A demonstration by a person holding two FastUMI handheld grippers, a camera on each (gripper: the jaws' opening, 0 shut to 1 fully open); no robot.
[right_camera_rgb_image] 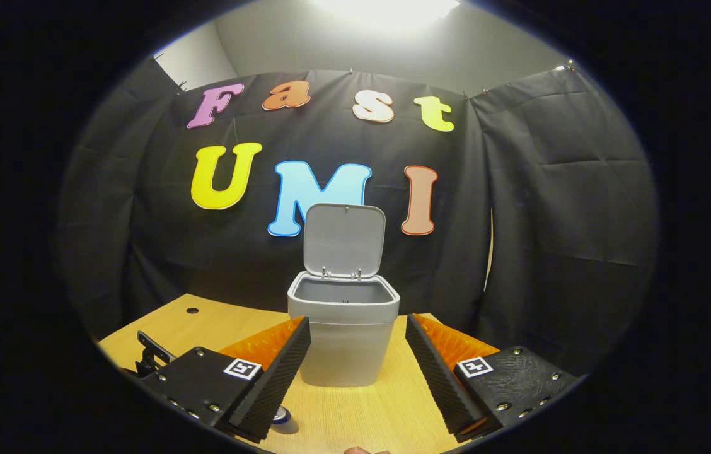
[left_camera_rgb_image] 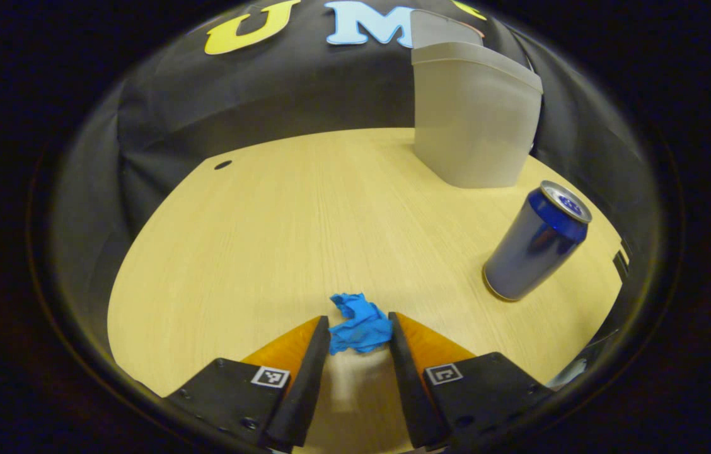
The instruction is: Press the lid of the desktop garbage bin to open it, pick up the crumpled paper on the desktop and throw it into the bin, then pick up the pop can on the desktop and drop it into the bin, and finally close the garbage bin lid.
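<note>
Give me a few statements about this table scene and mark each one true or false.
1. The bin's lid is shut. False: it stands open.
2. The can stands upright on the table. True.
3. The paper is already in the bin. False: it lies on the table, between the tips of the left gripper's open jaws.
4. The right gripper holds the can. False: its jaws are open and empty, facing the bin.
5. The paper is blue. True.
</note>
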